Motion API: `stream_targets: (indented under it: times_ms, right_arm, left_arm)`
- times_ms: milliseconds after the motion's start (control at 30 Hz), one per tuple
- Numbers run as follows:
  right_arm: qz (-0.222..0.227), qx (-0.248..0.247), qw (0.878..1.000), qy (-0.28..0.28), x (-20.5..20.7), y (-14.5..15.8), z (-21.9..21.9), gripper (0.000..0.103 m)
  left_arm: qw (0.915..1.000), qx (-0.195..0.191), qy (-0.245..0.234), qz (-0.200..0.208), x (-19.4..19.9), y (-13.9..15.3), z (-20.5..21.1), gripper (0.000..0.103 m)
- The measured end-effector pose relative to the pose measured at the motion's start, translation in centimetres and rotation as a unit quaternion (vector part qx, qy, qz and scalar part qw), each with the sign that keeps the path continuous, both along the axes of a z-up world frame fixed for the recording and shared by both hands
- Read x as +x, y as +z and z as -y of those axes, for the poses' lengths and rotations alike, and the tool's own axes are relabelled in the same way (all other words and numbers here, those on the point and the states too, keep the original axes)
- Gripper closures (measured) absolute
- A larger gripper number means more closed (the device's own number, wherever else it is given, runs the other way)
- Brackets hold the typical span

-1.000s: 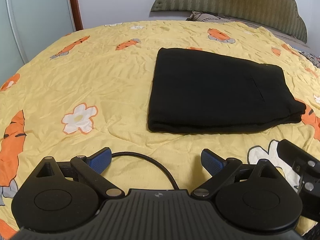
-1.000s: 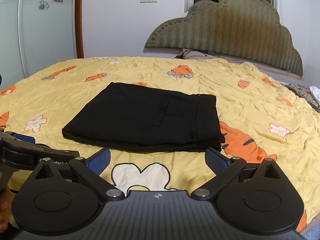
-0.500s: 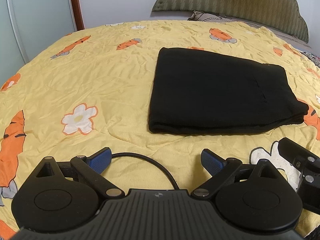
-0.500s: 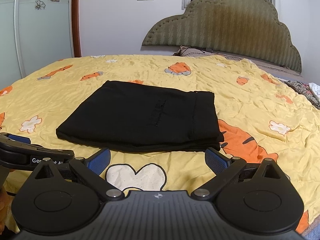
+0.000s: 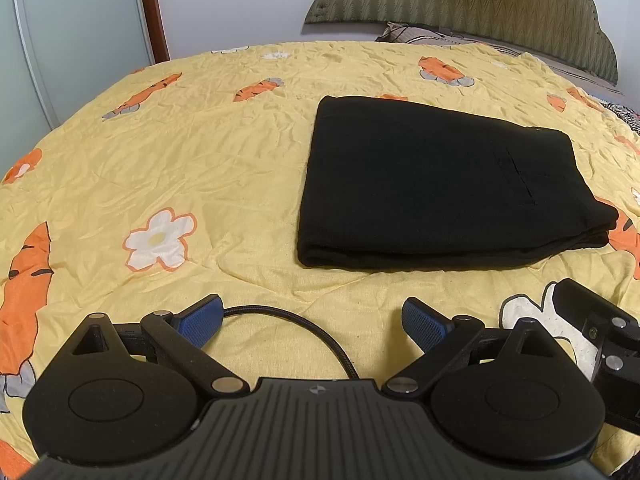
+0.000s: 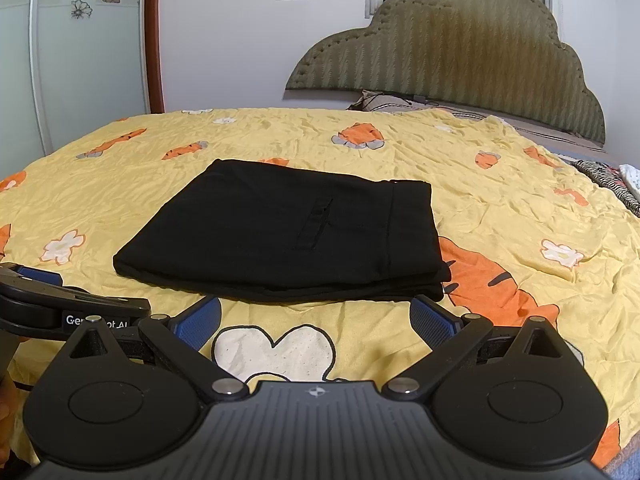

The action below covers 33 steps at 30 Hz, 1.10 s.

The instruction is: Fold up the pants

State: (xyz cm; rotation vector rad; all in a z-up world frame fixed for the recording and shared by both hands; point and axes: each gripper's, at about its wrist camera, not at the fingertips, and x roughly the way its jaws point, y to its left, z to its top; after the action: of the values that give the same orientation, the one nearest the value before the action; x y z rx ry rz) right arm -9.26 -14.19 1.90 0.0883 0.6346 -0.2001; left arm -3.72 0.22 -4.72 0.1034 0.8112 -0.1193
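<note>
The black pants (image 5: pixel 436 184) lie folded into a flat rectangle on the yellow bedsheet (image 5: pixel 200 168). They also show in the right wrist view (image 6: pixel 288 232), with the layered edge at the near right. My left gripper (image 5: pixel 312 318) is open and empty, near the bed's front edge, short of the pants. My right gripper (image 6: pixel 316 316) is open and empty, just in front of the pants' near edge. The right gripper's body shows at the left wrist view's right edge (image 5: pixel 600 328), and the left gripper shows at the right wrist view's left edge (image 6: pixel 60 308).
A black cable (image 5: pixel 304 328) loops on the sheet between my left fingers. A green padded headboard (image 6: pixel 460 48) and a pillow (image 6: pixel 392 100) stand at the far end. A glass wardrobe door (image 6: pixel 72 48) is at the left. Striped cloth (image 6: pixel 604 176) lies at the far right.
Both grippers have drawn back slightly and tilted up a little. The pants have not moved. Both stay open.
</note>
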Motion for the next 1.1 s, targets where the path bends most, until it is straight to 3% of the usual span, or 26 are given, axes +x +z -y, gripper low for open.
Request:
stream_targets:
  times_ms: [1100]
  right_arm:
    - [-0.005,0.000,1.000,0.004,0.02,-0.25,0.05,0.002]
  left_arm:
    - [1.0000,0.000,-0.001,-0.003,0.01,0.04,-0.07,0.005]
